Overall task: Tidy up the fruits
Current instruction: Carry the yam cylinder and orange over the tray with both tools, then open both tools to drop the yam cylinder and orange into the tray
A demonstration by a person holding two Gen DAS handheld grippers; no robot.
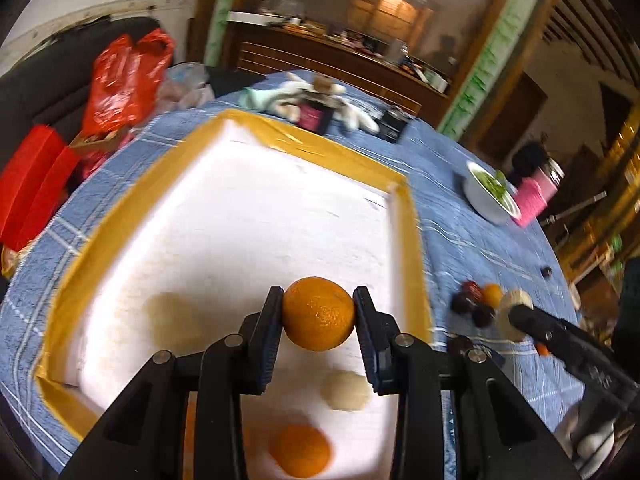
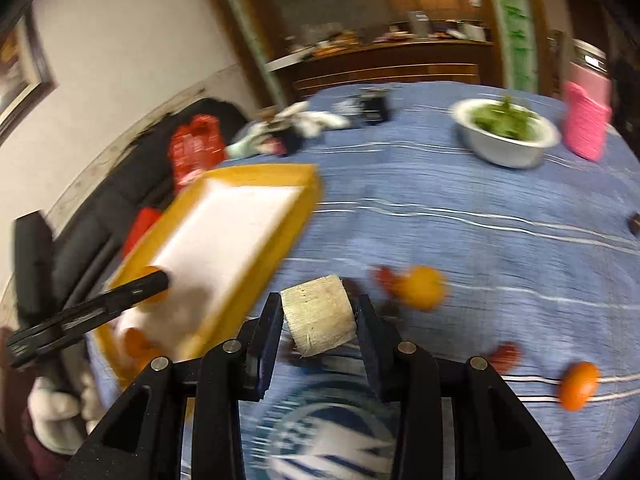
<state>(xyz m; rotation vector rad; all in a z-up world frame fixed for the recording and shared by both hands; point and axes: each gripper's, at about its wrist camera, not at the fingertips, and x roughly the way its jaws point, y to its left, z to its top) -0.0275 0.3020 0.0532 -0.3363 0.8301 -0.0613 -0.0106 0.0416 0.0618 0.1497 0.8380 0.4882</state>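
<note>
My left claw [image 1: 319,314] clamps one round orange fruit [image 1: 319,312] above the yellow-rimmed white foam tray [image 1: 256,216]; my right claw [image 2: 319,316] clamps one pale cut cylinder [image 2: 319,314]. Two oranges [image 2: 420,287] lie on the blue tabletop [image 2: 460,224].

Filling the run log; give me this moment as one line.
left gripper: shut on orange, over tray | right gripper: shut on pale chunk, over tablecloth

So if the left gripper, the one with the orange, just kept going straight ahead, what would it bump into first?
Probably the white floor of the foam box, judging by the downward tilt. The left gripper holds the orange over it, and nothing stands between. Depth is hard to judge here.
</note>
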